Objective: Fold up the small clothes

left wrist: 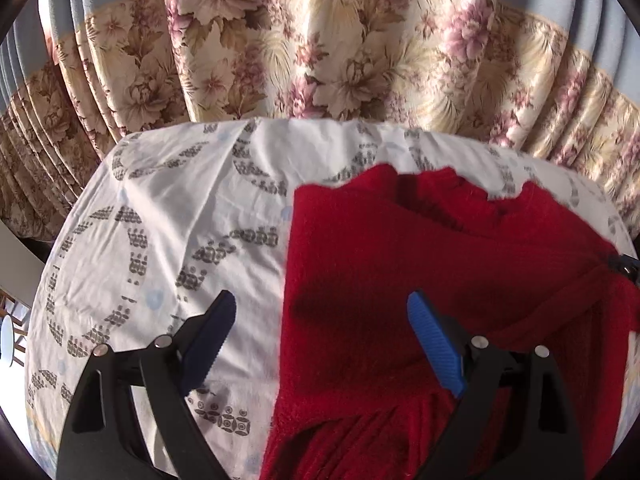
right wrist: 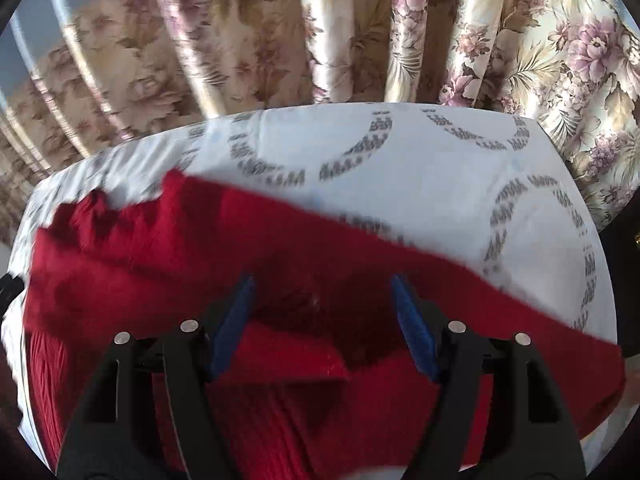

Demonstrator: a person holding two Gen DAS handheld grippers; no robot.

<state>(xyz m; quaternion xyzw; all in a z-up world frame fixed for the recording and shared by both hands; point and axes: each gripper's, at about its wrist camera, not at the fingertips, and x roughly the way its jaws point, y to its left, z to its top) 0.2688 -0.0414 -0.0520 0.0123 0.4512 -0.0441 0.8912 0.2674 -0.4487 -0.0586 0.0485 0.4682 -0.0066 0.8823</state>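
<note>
A red knitted sweater (left wrist: 400,280) lies on a surface covered by a white sheet (left wrist: 168,200) with grey dotted arcs. In the left wrist view my left gripper (left wrist: 320,300) is open and hangs over the sweater's left edge. One blue pad (left wrist: 212,336) is above the bare sheet and the other blue pad (left wrist: 436,344) is above the knit, with nothing gripped. In the right wrist view the sweater (right wrist: 160,264) stretches across the sheet (right wrist: 420,168) with a folded layer near the camera. My right gripper (right wrist: 322,280) is open just above that red fabric, and its pads are not pressing on it.
A floral curtain (left wrist: 320,48) hangs close behind the far edge of the surface and also fills the top of the right wrist view (right wrist: 280,32). The sheet's far edge drops off right in front of it. Some furniture (left wrist: 10,332) shows at the far left.
</note>
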